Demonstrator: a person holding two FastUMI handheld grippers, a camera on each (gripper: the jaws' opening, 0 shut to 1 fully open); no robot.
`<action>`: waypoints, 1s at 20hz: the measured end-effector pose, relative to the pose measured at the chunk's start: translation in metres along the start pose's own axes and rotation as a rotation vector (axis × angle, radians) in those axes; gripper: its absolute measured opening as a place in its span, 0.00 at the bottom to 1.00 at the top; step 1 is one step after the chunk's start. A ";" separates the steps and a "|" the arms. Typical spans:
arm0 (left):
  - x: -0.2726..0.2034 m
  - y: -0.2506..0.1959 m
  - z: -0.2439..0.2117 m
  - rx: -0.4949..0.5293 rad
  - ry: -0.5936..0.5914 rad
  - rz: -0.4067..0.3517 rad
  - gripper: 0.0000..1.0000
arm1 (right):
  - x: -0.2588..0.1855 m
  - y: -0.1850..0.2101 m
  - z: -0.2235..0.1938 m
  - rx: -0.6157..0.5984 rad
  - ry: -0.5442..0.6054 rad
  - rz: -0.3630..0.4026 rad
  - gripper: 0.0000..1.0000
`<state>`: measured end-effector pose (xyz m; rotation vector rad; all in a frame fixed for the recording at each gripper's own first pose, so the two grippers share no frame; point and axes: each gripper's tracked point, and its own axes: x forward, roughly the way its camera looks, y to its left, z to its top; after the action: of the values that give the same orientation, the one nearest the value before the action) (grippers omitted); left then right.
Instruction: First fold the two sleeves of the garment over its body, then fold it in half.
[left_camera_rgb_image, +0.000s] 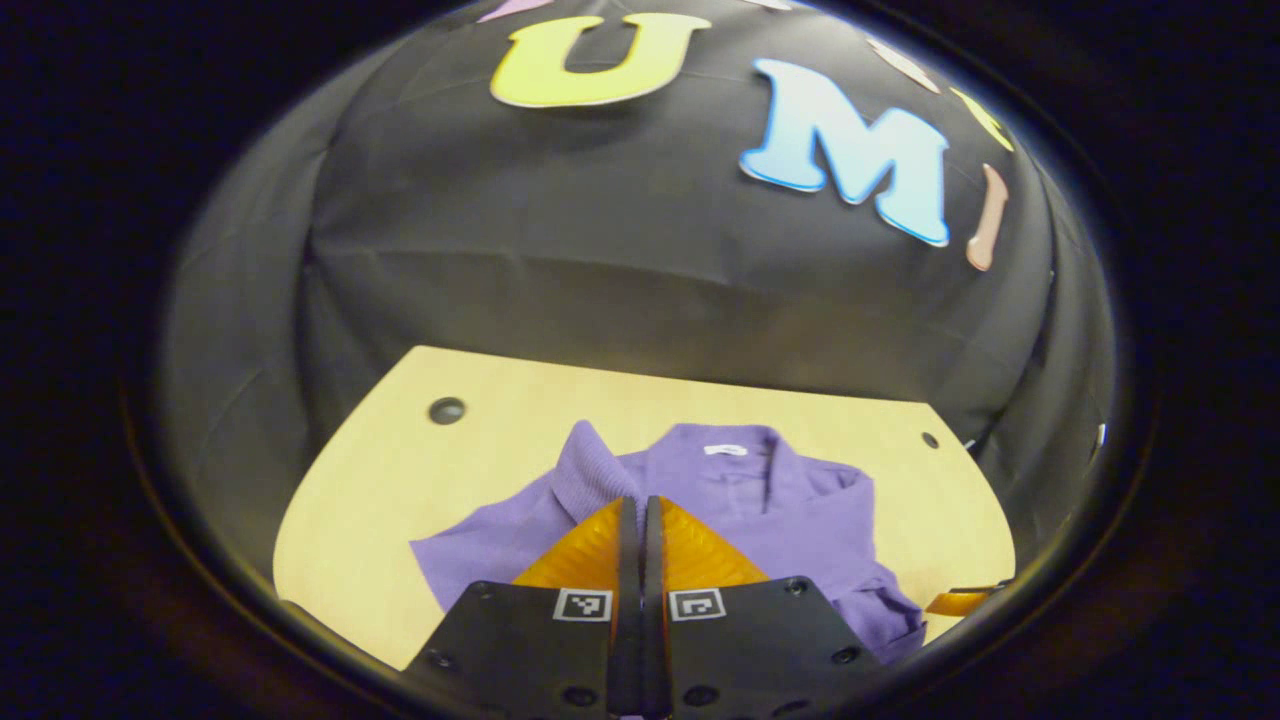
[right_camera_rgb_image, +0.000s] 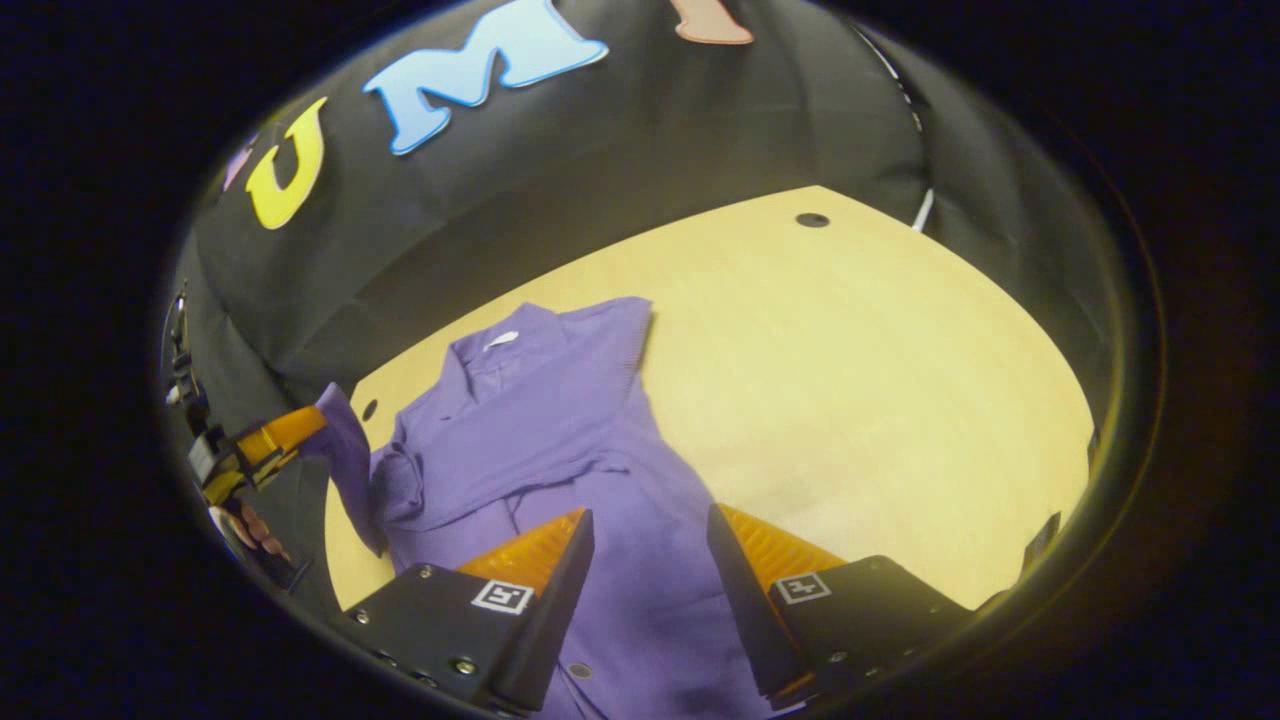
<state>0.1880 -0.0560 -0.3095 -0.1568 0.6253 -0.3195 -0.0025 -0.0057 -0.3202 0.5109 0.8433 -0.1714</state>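
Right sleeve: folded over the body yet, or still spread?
Folded: in the right gripper view the sleeve lies across the shirt body, its cuff by the collar.

The collared shirt (right_camera_rgb_image: 560, 420) is plain purple, with a small white label (right_camera_rgb_image: 501, 339) inside its neck. It lies on a pale yellow wooden bench (right_camera_rgb_image: 850, 380).

The left claw (left_camera_rgb_image: 640, 520) hides the garment's (left_camera_rgb_image: 740, 500) middle, perhaps pinching cloth; its hem runs off-frame.

Purple collared garment (right_camera_rgb_image: 560, 440) lying on the table.
One sleeve (right_camera_rgb_image: 345, 455) is lifting off its side; another is lying across its body.
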 end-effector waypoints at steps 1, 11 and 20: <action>0.005 -0.022 -0.002 0.013 0.005 -0.031 0.07 | -0.005 -0.010 0.001 0.014 -0.005 -0.013 0.73; 0.055 -0.216 -0.027 0.156 0.069 -0.267 0.07 | -0.041 -0.094 -0.004 0.136 -0.022 -0.112 0.73; 0.068 -0.254 -0.054 0.163 0.131 -0.298 0.07 | -0.049 -0.123 0.004 0.161 -0.027 -0.136 0.72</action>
<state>0.1452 -0.3203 -0.3294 -0.0725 0.7029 -0.6705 -0.0745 -0.1165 -0.3261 0.6010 0.8420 -0.3729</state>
